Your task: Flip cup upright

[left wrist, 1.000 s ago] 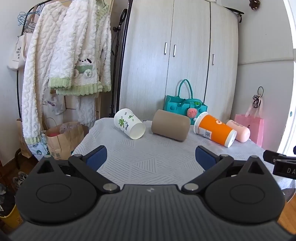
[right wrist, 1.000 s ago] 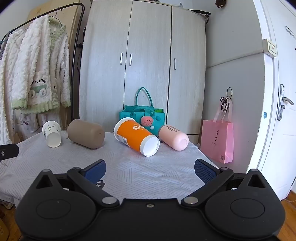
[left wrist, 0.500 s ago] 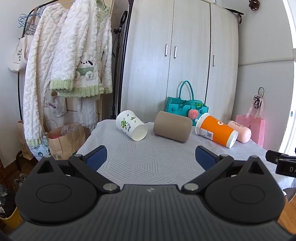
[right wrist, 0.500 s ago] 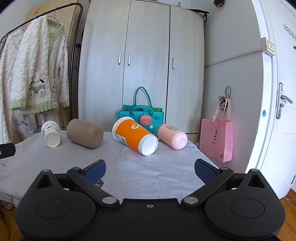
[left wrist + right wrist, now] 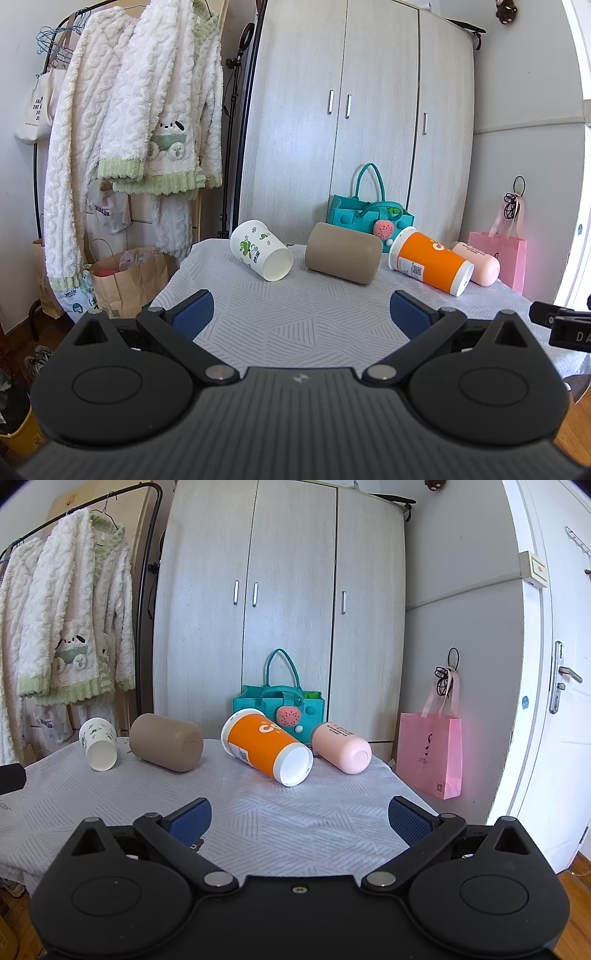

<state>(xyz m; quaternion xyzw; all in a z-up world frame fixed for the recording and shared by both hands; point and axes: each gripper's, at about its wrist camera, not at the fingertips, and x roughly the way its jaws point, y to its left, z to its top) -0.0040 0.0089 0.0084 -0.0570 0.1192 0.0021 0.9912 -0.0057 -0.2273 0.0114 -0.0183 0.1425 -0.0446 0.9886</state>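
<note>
Cups lie sideways; both tools gape empty

The black gripper part at the right edge of the left wrist view is showing the white letters "DA", cut off by the frame. The canvas tote bag on the rack is carrying dark print starting "FA", "THE", "VE", "D". The orange cup is bearing a white "C" and a small code label, too blurred to read.
</note>
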